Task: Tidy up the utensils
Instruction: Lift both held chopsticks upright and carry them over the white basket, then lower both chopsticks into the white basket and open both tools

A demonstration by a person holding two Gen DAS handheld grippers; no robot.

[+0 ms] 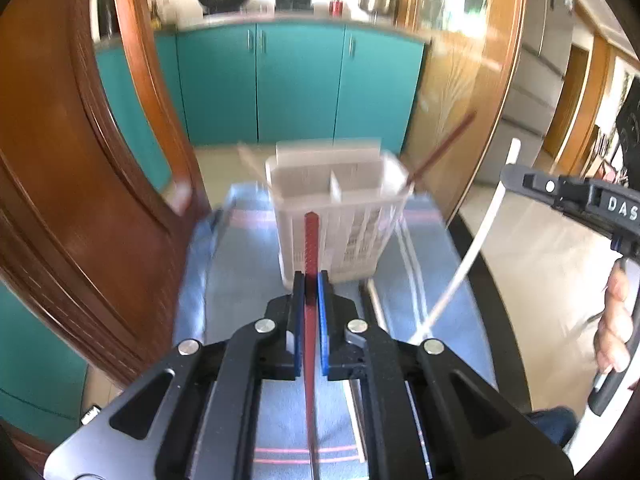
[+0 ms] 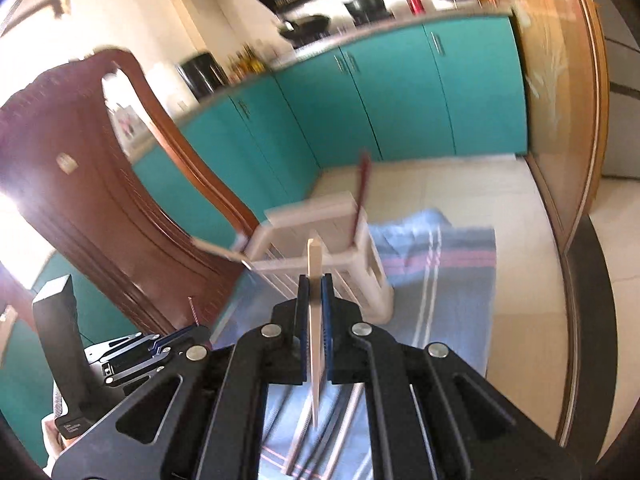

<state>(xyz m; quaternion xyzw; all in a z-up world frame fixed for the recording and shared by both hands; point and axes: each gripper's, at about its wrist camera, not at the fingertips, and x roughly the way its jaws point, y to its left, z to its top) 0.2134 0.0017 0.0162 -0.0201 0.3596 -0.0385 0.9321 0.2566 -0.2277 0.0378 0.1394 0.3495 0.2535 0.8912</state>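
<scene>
A red chopstick (image 1: 311, 264) is clamped between the blue pads of the left gripper (image 1: 311, 280), its textured tip raised toward the near wall of a white slotted utensil caddy (image 1: 340, 216). The caddy is seen standing on a blue striped cloth (image 1: 248, 280) at the far middle of the scene, with a second red chopstick (image 1: 444, 146) leaning out of its right compartment and a pale utensil (image 1: 250, 162), blurred, at its left rim. More chopsticks (image 1: 408, 260) are left lying on the cloth just right of the caddy. At the right, a cream chopstick (image 2: 315, 280) is pinched upright by the right gripper (image 2: 316, 292), near the caddy's front. A carved wooden chair back (image 1: 60, 168) is visible at the left, and teal kitchen cabinets (image 1: 296, 80) are seen across the far side of the room.
</scene>
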